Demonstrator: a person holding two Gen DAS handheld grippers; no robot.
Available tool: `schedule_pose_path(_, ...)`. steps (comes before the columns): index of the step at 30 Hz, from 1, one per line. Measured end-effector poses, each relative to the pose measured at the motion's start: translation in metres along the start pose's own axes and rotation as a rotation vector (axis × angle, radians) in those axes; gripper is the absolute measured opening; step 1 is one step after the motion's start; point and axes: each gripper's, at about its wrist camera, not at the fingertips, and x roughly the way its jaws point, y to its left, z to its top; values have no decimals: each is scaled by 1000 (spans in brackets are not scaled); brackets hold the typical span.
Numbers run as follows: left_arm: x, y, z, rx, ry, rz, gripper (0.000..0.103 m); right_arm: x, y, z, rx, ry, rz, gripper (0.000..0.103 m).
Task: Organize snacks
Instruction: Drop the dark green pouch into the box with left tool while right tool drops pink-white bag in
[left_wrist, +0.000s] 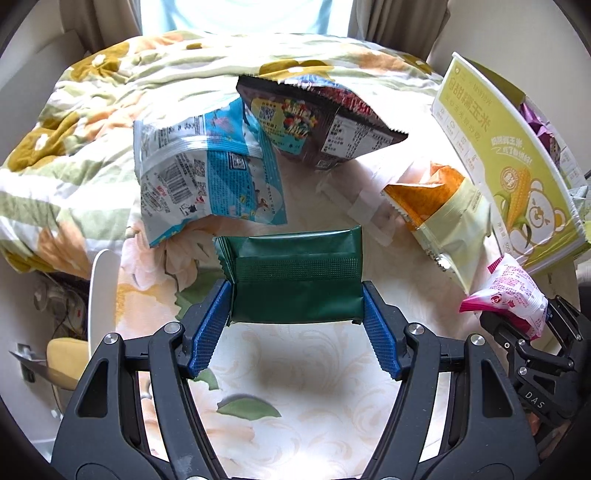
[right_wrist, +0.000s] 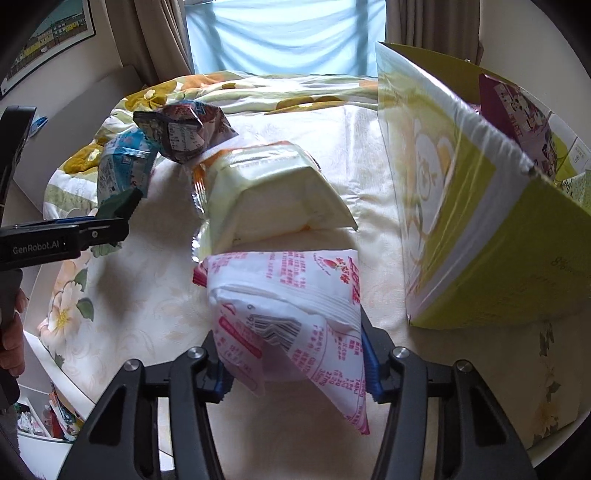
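Note:
My left gripper (left_wrist: 295, 314) is shut on a dark green snack packet (left_wrist: 295, 277), held above the floral tablecloth. My right gripper (right_wrist: 295, 354) is shut on a pink-and-white snack packet (right_wrist: 291, 314); it also shows at the right of the left wrist view (left_wrist: 513, 295). A yellow-green cardboard box (left_wrist: 509, 166) with a corn picture stands open on the right (right_wrist: 480, 221), with a purple packet (right_wrist: 517, 114) inside. An orange and pale yellow bag (left_wrist: 443, 206) lies beside the box (right_wrist: 269, 192). A blue-and-white bag (left_wrist: 207, 173) and a dark brown bag (left_wrist: 317, 118) lie further back.
The table (left_wrist: 295, 387) has a cream floral cloth. A flowered quilt (left_wrist: 74, 147) is heaped at the back and left. A white chair back (left_wrist: 99, 295) stands at the left edge. Curtains and a window are behind. The left gripper shows at the left of the right wrist view (right_wrist: 110, 221).

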Motion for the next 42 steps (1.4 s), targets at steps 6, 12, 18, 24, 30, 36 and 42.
schedule_pose_path(6, -29, -5, 17, 14, -35, -36, 66, -35, 4, 12, 31, -19, 12, 50)
schedule_pose_path(12, -70, -32, 49, 73, -110, -93, 66, -87, -2, 41, 89, -69, 23, 50)
schedule_pose_path(18, -98, -76, 98, 138, -176, -140, 66, -124, -28, 80, 129, -131, 14, 50)
schedule_pose_path(24, -99, -136, 142, 186, -213, -184, 66, -138, -71, 122, 126, -182, -33, 50)
schedule_pose_path(30, -75, -198, 191, 167, -203, -206, 66, -130, -137, 161, 133, -189, -32, 50)
schedule_pose_path(36, -29, -259, 232, 154, -148, -195, 66, -111, -202, 192, 135, -161, -36, 50)
schedule_pose_path(42, 21, -302, 250, 163, -73, -150, 67, -94, -250, 211, 141, -137, -20, 50)
